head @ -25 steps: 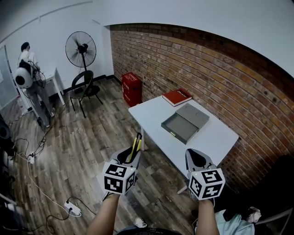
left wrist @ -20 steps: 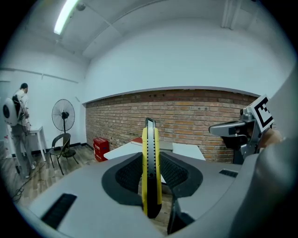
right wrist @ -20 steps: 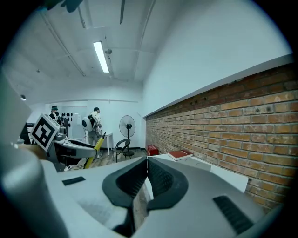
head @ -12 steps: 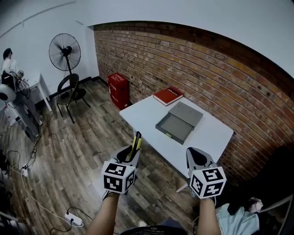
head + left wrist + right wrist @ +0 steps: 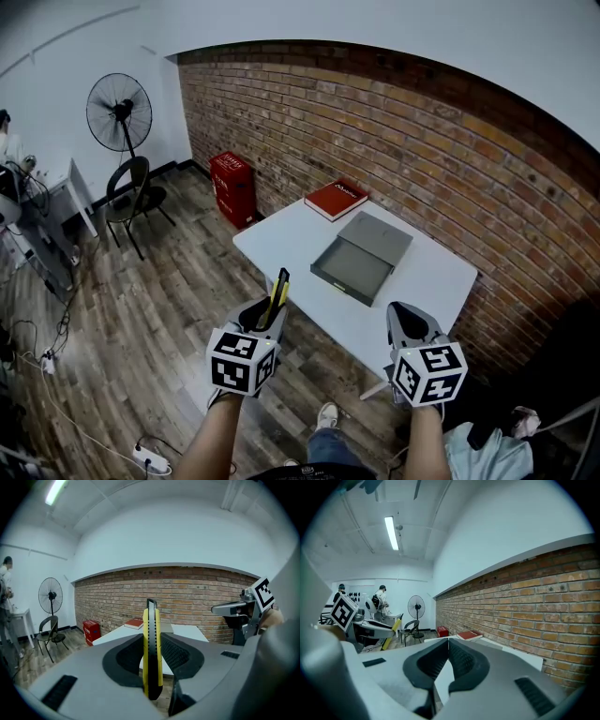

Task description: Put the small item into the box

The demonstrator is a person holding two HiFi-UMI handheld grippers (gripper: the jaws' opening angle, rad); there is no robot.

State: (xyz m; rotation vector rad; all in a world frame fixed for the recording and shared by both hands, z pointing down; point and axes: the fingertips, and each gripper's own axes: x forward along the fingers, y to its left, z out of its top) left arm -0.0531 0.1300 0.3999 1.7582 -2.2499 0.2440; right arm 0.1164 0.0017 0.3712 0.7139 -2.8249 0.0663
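Observation:
In the head view my left gripper [image 5: 273, 317] is shut on a yellow-and-black utility knife [image 5: 278, 292], which stands upright between its pads. The left gripper view shows the knife [image 5: 152, 653] clamped edge-on between the jaws. My right gripper [image 5: 406, 317] is shut with nothing in it; its pads meet at the tips in the right gripper view [image 5: 448, 644]. The grey box [image 5: 349, 268] lies open on the white table [image 5: 424, 281], its lid [image 5: 374, 236] just behind it. Both grippers hang in the air short of the table's near edge.
A red book [image 5: 335, 199] lies at the table's far corner by the brick wall. On the wooden floor to the left are a red crate [image 5: 232, 184], a black chair [image 5: 127, 190] and a standing fan [image 5: 118, 112]. A shoe [image 5: 325, 415] shows below.
Both grippers have moved toward the table, which now sits nearer and further left in the head view. The knife stays clamped in the left gripper. A shoe has appeared at the bottom.

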